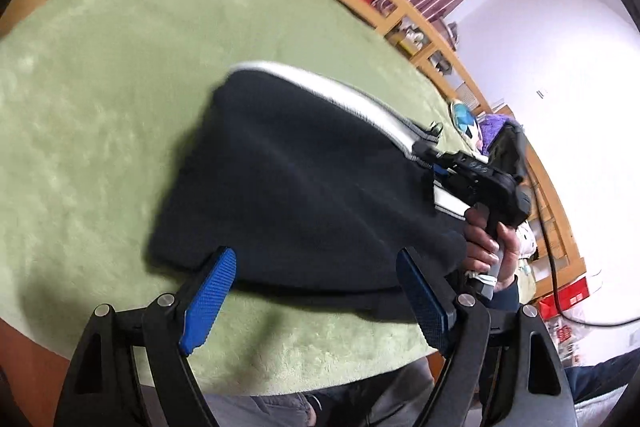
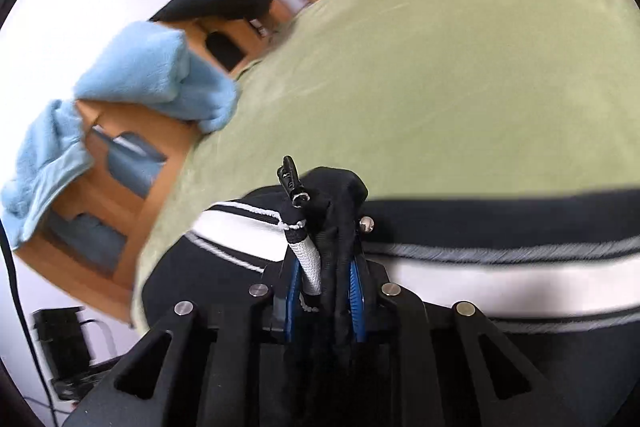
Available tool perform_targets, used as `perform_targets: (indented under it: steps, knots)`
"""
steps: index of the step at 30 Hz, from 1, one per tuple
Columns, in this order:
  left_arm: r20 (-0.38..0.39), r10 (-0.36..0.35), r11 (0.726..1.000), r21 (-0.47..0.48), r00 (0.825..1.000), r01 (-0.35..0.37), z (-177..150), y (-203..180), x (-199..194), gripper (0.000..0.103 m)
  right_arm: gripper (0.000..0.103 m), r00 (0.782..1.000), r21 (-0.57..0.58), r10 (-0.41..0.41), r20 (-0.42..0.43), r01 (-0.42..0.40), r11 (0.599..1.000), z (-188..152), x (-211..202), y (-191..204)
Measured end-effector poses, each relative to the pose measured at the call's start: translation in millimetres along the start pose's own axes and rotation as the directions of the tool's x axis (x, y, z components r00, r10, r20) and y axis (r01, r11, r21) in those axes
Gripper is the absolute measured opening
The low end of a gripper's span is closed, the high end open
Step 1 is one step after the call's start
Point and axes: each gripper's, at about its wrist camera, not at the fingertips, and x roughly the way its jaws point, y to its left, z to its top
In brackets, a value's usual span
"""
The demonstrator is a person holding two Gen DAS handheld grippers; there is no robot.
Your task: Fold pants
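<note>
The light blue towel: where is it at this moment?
In the right wrist view the light blue towel is at the left, draped over the wooden frame beside the green blanket; the left wrist view shows it at the top, past the blanket's far edge.

The dark pants with white side stripes (image 1: 288, 187) lie on the green plush-covered table (image 1: 100, 107), near its front edge; a light-blue fleece towel (image 2: 160, 75) drapes over its far left edge.
</note>
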Motion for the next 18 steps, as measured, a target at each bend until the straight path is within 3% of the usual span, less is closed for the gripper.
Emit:
perform_targets:
  steps: [2, 3, 4, 6, 8, 9, 10, 14, 17, 18]
  knots:
    - [0.029, -0.025, 1.000, 0.013, 0.999, 0.025, 2.2, -5.4, -5.5, 0.081, 0.025, 0.999, 0.038, -0.037, -0.033, 0.038, 0.999, 2.4, 6.6, -14.0]
    - [0.045, -0.027, 1.000, 0.011, 0.999, 0.026, 6.2, -7.1, -5.5, 0.081, 0.035, 0.995, 0.063, -0.039, -0.086, 0.045, 0.997, -0.1, 16.7, -21.0]
    - [0.051, -0.018, 1.000, 0.006, 0.999, 0.018, 10.4, -6.2, -4.2, 0.081, 0.036, 0.989, 0.080, -0.038, -0.142, 0.050, 0.996, -4.3, 26.6, -26.6]
    - [0.053, 0.025, 1.000, -0.005, 0.998, -0.025, 18.2, -5.5, -0.6, 0.081, 0.039, 0.986, 0.084, -0.023, -0.166, 0.038, 0.996, -15.7, 22.5, -27.2]
    - [0.090, 0.035, 0.999, -0.020, 0.995, -0.033, 28.9, -5.3, -1.0, 0.081, 0.055, 0.985, 0.081, -0.029, -0.171, 0.044, 0.996, -25.5, 7.3, -22.8]
    - [0.110, 0.029, 0.999, -0.029, 0.993, -0.025, 34.0, -5.3, -1.5, 0.081, 0.068, 0.986, 0.093, -0.014, -0.167, 0.030, 0.995, -31.6, -1.8, -21.0]
    - [0.125, 0.023, 0.999, -0.033, 0.992, -0.019, 38.9, -5.4, -1.6, 0.081, 0.072, 0.987, 0.110, 0.023, -0.159, -0.006, 0.994, -42.2, -12.6, -17.6]
    - [0.136, -0.007, 1.000, -0.026, 0.991, 0.011, 52.0, -14.0, 13.5, 0.081, 0.075, 0.972, 0.150, 0.104, -0.210, -0.073, 0.986, -83.9, -22.3, -6.1]
    - [0.061, 0.154, 0.986, -0.066, 0.986, -0.150, 50.5, 0.9, 49.9, 0.080, 0.072, 0.977, 0.056, 0.052, -0.207, -0.041, 0.998, -105.4, -23.5, 6.9]
    - [0.010, 0.175, 0.978, -0.114, 0.985, -0.173, 47.8, 15.0, 64.5, 0.078, 0.062, 0.981, 0.031, 0.028, -0.194, -0.022, 0.999, -109.3, -23.0, 13.1]
